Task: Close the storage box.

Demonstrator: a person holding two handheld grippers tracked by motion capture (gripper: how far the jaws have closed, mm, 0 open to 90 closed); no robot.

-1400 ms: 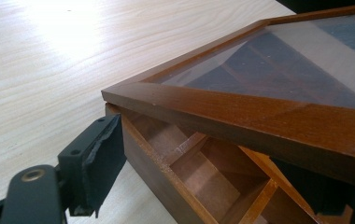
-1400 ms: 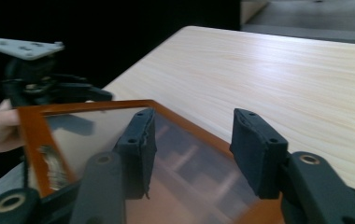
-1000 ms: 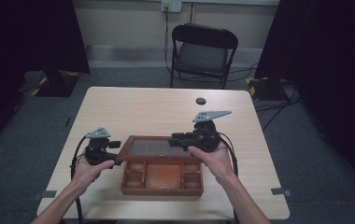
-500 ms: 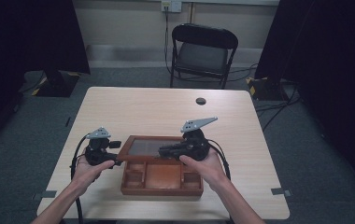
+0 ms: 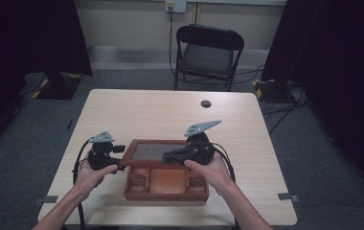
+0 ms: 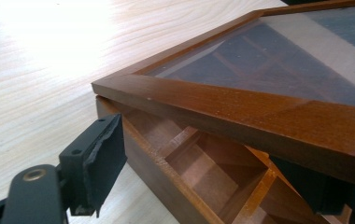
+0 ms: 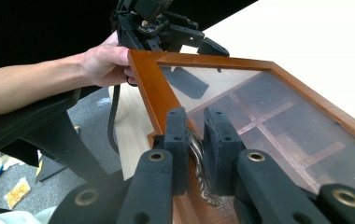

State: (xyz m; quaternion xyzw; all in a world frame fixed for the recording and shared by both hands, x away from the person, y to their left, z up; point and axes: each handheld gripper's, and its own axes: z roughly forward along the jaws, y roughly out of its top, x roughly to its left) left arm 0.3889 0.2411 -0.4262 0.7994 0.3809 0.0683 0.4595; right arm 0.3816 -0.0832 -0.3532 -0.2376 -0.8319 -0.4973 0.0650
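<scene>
I have a wooden compartment box point(image 5: 166, 182) sitting on the near half of the light wood table point(image 5: 137, 112), just in front of me, with its glass-paned lid point(image 5: 153, 151) raised off the box and tilted up toward the far side. My right gripper point(image 5: 170, 155) reaches in from the right over the front edge of that lid; in the right gripper view its two black jaws have just been closing and now stand pressed in on the small ornate metal handle point(image 7: 199, 165) fixed to the lid's frame, pinching it between the pads. My left gripper point(image 5: 121, 166) sits at the box's left end, at the lid's near left corner. In the left gripper view one jaw stands outside the box wall point(image 6: 152, 161) and the other is down inside, under the raised lid frame point(image 6: 241, 109), so the jaws straddle the wall; there is a visible gap between the outer pad point(image 6: 108, 158) and the wood, and I cannot tell whether the inner one touches. Through the glass I see the compartment dividers below, and the open front row of compartments shows in the high view. A small dark round object point(image 5: 206, 103) lies on the far part of the table, well apart from the box, and a black folding chair point(image 5: 209, 52) stands beyond the table.
</scene>
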